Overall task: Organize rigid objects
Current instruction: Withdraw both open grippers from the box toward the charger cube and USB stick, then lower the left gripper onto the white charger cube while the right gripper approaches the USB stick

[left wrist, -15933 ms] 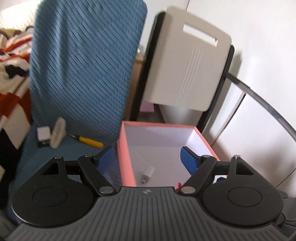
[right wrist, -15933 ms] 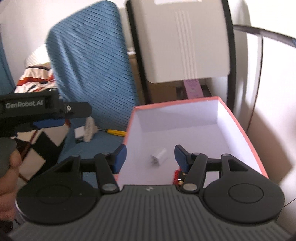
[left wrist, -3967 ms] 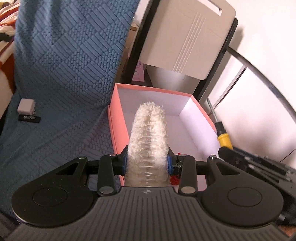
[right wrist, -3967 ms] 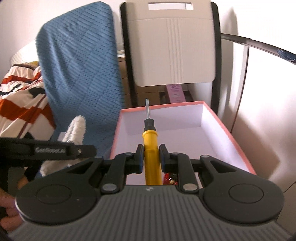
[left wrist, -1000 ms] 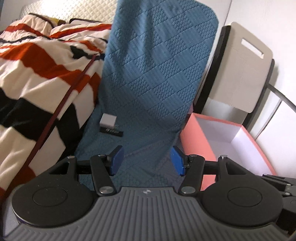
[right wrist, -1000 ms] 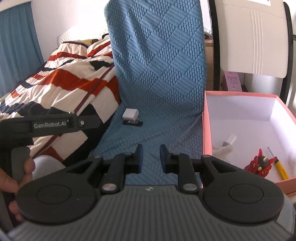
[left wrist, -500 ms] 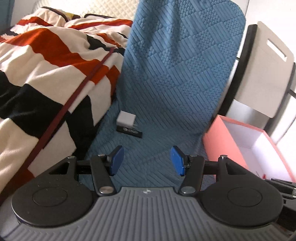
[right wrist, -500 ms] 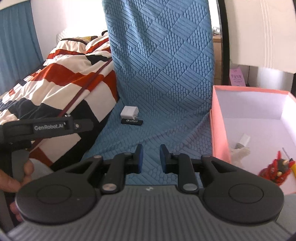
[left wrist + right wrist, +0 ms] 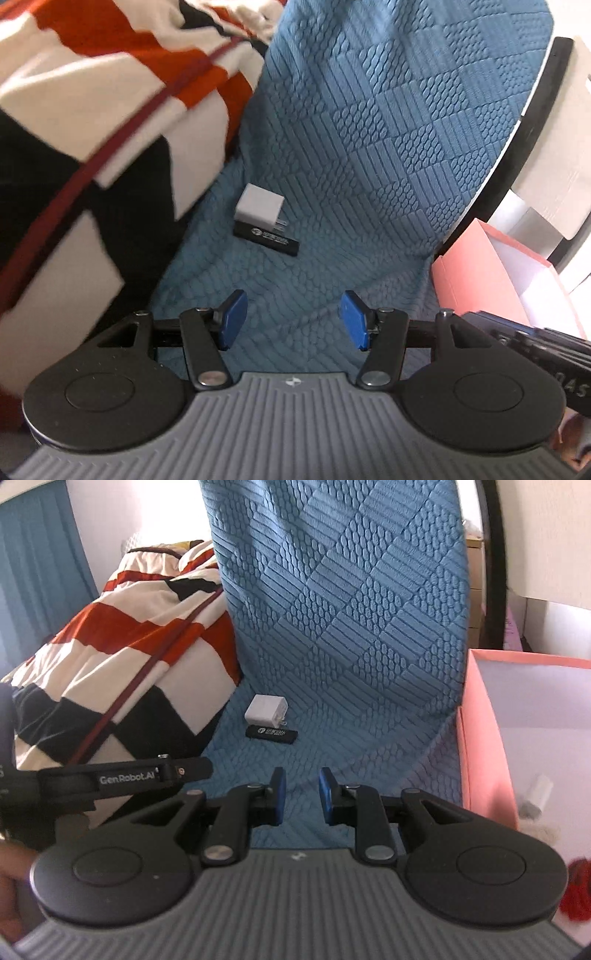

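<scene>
A white plug adapter (image 9: 259, 204) and a small black stick with white lettering (image 9: 266, 240) lie side by side on the blue quilted cover (image 9: 369, 147). They also show in the right wrist view: the adapter (image 9: 266, 708) and the stick (image 9: 271, 734). My left gripper (image 9: 293, 325) is open and empty, a short way in front of them. My right gripper (image 9: 302, 795) is narrowly open and empty, also short of them. The pink box (image 9: 484, 746) stands to the right, holding a white plug (image 9: 537, 792) and a red object (image 9: 578, 890).
A red, white and black striped blanket (image 9: 122, 635) lies on the bed to the left. A white panel in a black frame (image 9: 546, 122) stands behind the box. The box's pink wall (image 9: 476, 273) is close to my left gripper's right side.
Both grippers have moved forward and closer to the adapter and the black stick, which look larger now. The box has slid toward the right edge of both views.
</scene>
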A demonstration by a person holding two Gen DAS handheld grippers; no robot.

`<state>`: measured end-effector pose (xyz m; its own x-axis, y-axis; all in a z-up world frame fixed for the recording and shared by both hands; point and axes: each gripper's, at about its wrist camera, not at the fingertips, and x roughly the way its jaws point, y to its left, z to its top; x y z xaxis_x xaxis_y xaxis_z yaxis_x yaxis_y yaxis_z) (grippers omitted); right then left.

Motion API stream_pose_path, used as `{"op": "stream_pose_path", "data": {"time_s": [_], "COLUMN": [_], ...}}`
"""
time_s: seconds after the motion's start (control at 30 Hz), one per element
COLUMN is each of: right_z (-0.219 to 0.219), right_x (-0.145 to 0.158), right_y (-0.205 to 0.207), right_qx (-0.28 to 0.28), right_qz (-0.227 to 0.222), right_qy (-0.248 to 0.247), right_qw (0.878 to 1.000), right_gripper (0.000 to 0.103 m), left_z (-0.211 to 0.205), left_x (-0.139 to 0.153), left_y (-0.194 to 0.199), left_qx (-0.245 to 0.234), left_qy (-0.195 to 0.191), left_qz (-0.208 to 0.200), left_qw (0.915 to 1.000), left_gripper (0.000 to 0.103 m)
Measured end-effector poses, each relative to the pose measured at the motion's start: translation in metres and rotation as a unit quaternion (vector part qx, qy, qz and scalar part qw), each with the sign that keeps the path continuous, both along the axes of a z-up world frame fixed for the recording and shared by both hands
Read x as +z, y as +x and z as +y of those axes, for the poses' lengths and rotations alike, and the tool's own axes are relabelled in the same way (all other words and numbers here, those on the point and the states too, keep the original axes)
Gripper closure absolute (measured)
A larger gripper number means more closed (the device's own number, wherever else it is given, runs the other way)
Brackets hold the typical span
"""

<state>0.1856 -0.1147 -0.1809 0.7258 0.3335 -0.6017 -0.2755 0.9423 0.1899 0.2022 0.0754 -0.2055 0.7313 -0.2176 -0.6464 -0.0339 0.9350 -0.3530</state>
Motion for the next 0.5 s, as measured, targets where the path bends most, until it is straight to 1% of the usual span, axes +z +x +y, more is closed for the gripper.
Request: {"op": "stream_pose_path", "data": {"time_s": [0.1,0.2,0.33,0.37,0.4,0.43,0.5], "right_z": [-0.001,0.0,0.004,0.006,0.008,0.01,0.015], "right_x": [-0.005,-0.01,-0.018,-0.021,-0.023,-0.026,-0.033], "right_y": [0.023,0.043,0.069,0.075,0.081,0.086,0.098], "right_qx": [0.006,0.015,0.027,0.029,0.03,0.033,0.045], "right_qz": [0.011,0.015,0.025,0.029,0.031,0.033,0.037], "right_qy": [0.017,0.027,0.032,0.031,0.028,0.024,0.011], "right_qw": [1.0,0.999,0.999,0.999,0.999,0.999,0.998], "right_gripper": [0.08,0.08,0.079,0.077,0.072,0.062,0.06], "left_z": [0.003,0.005,0.012,0.014,0.016,0.016,0.017], "left_x": [-0.007,-0.013,-0.015,-0.016,-0.016,-0.015,-0.014], "left_y": [0.023,0.045,0.072,0.079,0.087,0.094,0.109], "left_qx": [-0.003,0.0,0.002,0.004,0.004,0.004,0.004], "left_qy": [-0.01,0.002,0.001,-0.002,-0.003,0.0,0.013], "left_qz": [0.012,0.024,0.034,0.036,0.037,0.037,0.036], "left_qw": [0.9999,0.9997,0.9994,0.9994,0.9993,0.9993,0.9993], "left_gripper": [0.041,0.041,0.041,0.041,0.041,0.041,0.041]}}
